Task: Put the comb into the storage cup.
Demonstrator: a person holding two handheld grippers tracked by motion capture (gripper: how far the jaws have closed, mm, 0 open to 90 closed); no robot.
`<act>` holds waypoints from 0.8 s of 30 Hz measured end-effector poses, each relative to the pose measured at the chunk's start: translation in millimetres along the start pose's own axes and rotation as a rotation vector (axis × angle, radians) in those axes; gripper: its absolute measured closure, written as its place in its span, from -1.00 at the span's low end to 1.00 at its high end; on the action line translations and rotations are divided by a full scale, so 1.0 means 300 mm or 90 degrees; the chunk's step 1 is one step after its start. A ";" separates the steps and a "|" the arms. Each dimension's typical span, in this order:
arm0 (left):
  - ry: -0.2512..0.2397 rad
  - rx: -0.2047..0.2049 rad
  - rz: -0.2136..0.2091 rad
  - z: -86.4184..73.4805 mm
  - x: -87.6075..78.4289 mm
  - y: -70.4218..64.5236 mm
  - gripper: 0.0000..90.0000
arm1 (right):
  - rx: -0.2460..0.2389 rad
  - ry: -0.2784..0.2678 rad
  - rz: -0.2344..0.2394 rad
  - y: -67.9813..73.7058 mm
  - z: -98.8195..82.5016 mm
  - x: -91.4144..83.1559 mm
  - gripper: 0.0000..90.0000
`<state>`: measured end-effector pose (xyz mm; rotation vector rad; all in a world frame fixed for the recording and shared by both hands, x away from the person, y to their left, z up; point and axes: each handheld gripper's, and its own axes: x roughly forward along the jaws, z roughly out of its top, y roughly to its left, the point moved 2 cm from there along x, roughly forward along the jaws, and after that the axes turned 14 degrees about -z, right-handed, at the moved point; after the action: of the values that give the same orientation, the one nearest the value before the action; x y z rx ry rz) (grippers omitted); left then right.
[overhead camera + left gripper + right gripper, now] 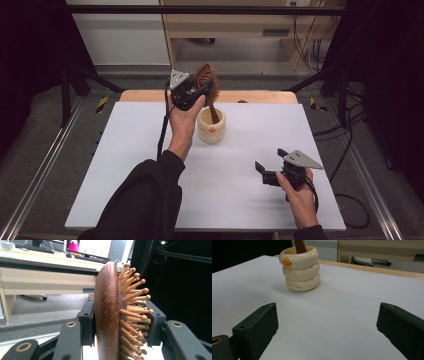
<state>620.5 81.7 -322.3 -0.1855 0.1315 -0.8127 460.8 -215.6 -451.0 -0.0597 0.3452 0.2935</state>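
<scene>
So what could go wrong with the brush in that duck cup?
1. The left hand-held gripper clamps the wooden hairbrush by its head, one pad on the pegs; on that uneven side it might slip.
2. The brush handle sits inside the cream duck cup, which nothing steadies. A sideways pull could tip it.
3. The right hand-held gripper is open, away from the cup, so it likely couldn't catch it.

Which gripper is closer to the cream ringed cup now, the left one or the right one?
Left. The left gripper hangs just above the cup, clamping the wooden hairbrush; the right gripper rests apart, nearer the person.
</scene>
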 end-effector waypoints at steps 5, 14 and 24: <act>0.001 -0.005 -0.001 -0.011 0.002 0.004 0.15 | 0.001 0.000 0.000 0.000 0.000 0.000 -0.91; 0.000 -0.008 -0.001 -0.019 0.002 0.008 0.15 | -0.001 0.001 0.002 0.001 -0.001 0.001 -0.90; 0.001 -0.014 -0.001 -0.034 0.002 0.016 0.15 | -0.001 0.003 0.002 0.003 -0.002 0.003 -0.90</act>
<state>622.3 83.2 -333.2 -0.2062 0.1415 -0.8125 461.1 -214.6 -452.0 -0.0612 0.3491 0.2974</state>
